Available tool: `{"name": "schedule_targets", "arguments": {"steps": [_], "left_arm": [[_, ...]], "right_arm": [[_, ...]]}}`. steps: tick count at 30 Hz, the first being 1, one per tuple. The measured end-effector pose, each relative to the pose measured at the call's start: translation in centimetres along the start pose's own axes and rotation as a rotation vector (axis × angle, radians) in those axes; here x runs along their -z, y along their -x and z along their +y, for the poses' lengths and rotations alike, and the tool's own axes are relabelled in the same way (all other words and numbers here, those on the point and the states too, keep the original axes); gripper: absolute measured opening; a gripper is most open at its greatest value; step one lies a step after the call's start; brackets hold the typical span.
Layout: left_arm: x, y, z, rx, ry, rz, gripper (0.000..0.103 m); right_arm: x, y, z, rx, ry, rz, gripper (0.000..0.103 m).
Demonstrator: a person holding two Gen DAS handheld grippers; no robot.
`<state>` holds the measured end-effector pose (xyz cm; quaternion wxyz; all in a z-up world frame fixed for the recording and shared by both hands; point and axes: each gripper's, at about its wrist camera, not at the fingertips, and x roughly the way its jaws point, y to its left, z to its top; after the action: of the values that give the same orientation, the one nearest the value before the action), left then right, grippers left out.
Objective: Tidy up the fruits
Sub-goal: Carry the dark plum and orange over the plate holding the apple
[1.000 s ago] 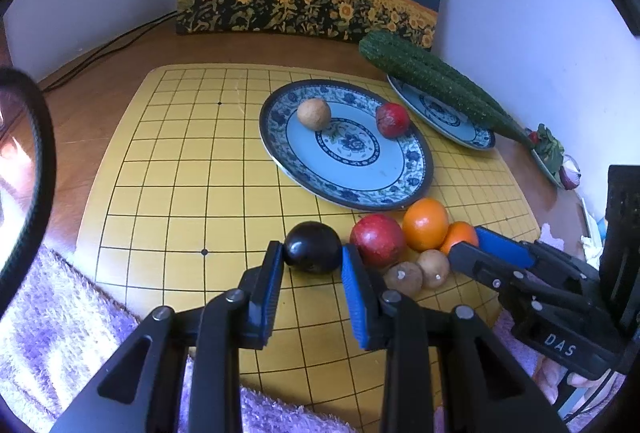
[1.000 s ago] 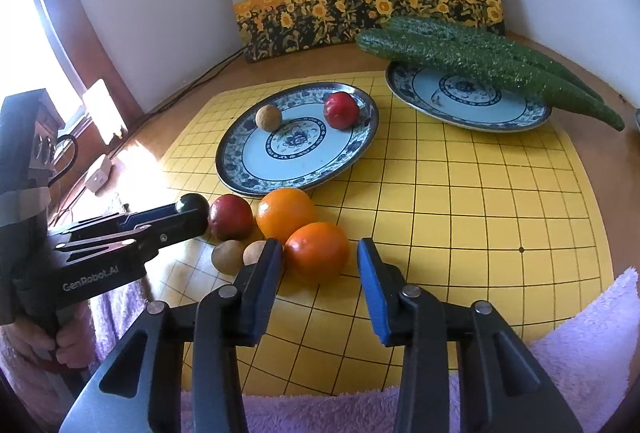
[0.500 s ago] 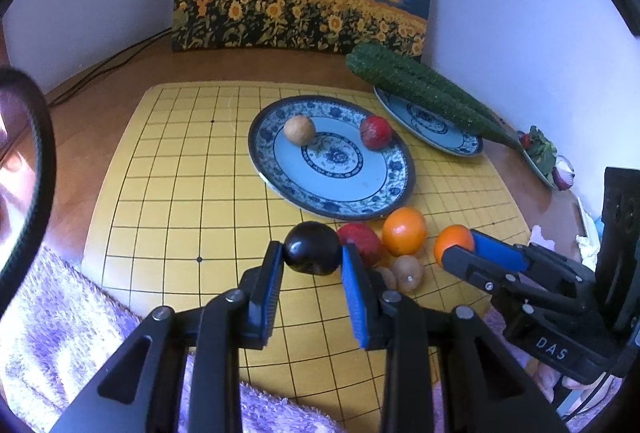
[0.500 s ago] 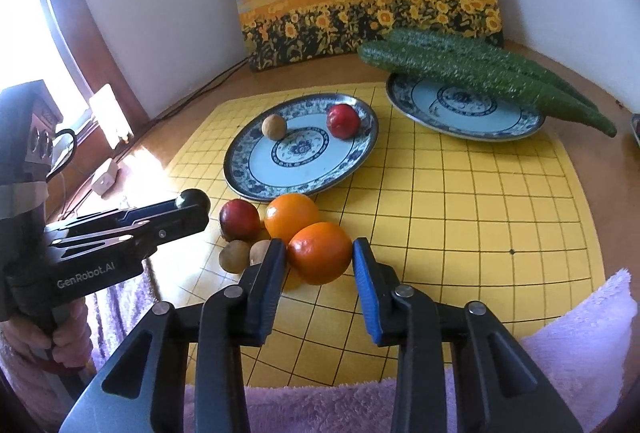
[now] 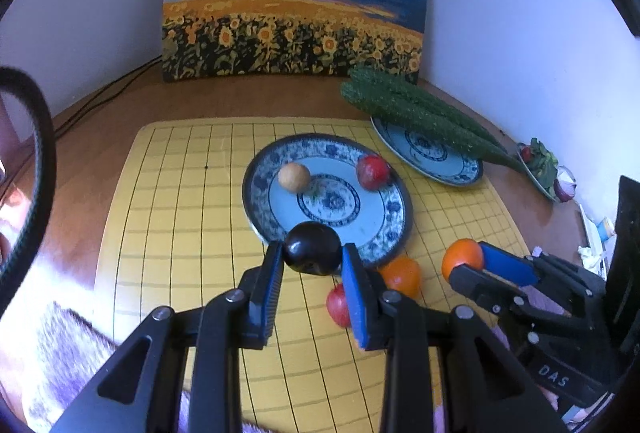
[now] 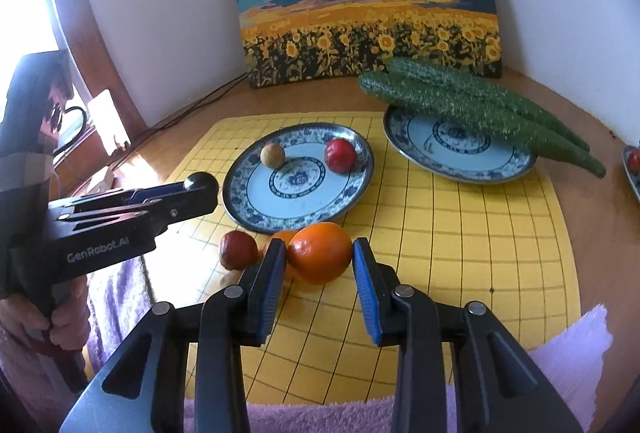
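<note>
My left gripper point(image 5: 312, 263) is shut on a dark plum point(image 5: 313, 248) and holds it above the near rim of the blue-patterned plate point(image 5: 394, 233). That plate holds a tan round fruit point(image 5: 294, 177) and a red fruit point(image 5: 373, 172). My right gripper point(image 6: 319, 260) is shut on an orange point(image 6: 320, 252), lifted off the yellow grid mat point(image 6: 460, 233). A second orange point(image 5: 400, 275), a red fruit point(image 5: 338, 305) and a small brown fruit point(image 6: 230, 279) lie on the mat below.
A second patterned plate point(image 6: 460, 149) at the right carries long green cucumbers point(image 6: 480, 105). A sunflower painting point(image 6: 368, 5) leans on the back wall. Purple towel point(image 6: 560, 365) covers the near edge. A small dish point(image 5: 544, 169) sits far right.
Both grippers have risen and moved forward toward the plate. The left carries the plum up off the mat; the right has closed on the orange and lifted it from the pile.
</note>
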<state>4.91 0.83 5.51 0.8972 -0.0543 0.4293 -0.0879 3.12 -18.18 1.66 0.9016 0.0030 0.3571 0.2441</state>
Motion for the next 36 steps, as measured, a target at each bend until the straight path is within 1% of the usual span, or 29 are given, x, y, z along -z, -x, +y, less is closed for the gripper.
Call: {"name": "schedule_targets", "arguments": {"steps": [8,14,17,23,28,36], "left_arm": [[-1.7,-2.9,0.6,-0.026,0.007,0.020,0.031],[-2.2,-4.8,0.6,-0.044,0.001,0.025,0.031],[-2.2,-5.5,0.6,-0.055,-0.002,0.013,0.031],[-1.8,-6.4,0.7,-0.050,-0.013,0.003,0.031],[-1.8,-6.6,0.4,-0.063,-0.033,-0.007,0.031],[-1.9,-6.8,0.5,-0.049,-0.027,-0.009,0.031]], "right_arm": [[-1.8,-1.3,0.7,0.014,0.043,-0.012,0.035],[-2.9,-3.0,0.5,0.023,0.052,-0.007,0.035],[-3.2,-3.9,0.4,0.026,0.051,-0.008,0.035],[-3.2,-5.6,0.1,0.020,0.036,0.008,0.035],[-3.5,-6.1,0.0,0.017,0.030,0.005,0.035],[-3.9,-7.3,-0.5,0.012,0.006,0.023,0.035]]}}
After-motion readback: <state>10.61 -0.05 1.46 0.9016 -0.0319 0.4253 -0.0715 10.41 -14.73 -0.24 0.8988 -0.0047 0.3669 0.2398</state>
